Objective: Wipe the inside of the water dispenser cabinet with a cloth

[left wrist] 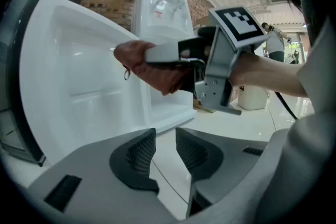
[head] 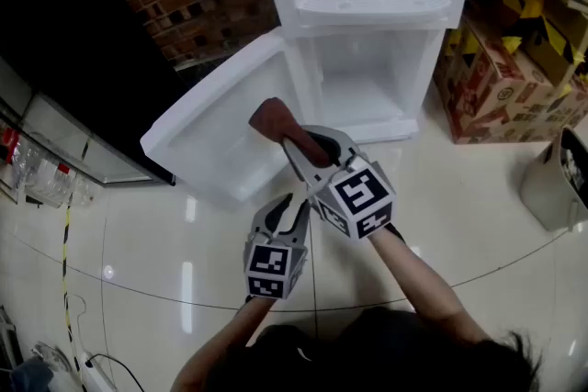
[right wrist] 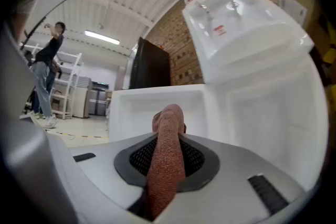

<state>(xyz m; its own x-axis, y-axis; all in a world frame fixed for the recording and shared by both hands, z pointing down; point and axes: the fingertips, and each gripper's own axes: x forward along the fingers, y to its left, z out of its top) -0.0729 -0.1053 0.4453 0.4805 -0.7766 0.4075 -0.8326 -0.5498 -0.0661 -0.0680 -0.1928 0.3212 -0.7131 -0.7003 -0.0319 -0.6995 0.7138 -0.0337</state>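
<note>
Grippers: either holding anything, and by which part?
Right gripper clamps the reddish cloth along a folded strip, its bunched end poking past the jaws. Left gripper holds nothing, jaws apart.

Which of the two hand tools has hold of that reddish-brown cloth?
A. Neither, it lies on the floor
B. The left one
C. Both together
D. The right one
D: the right gripper has its fingers shut on the cloth, which sticks up between them in the right gripper view, while the left gripper is open with nothing between its fingers.
</note>
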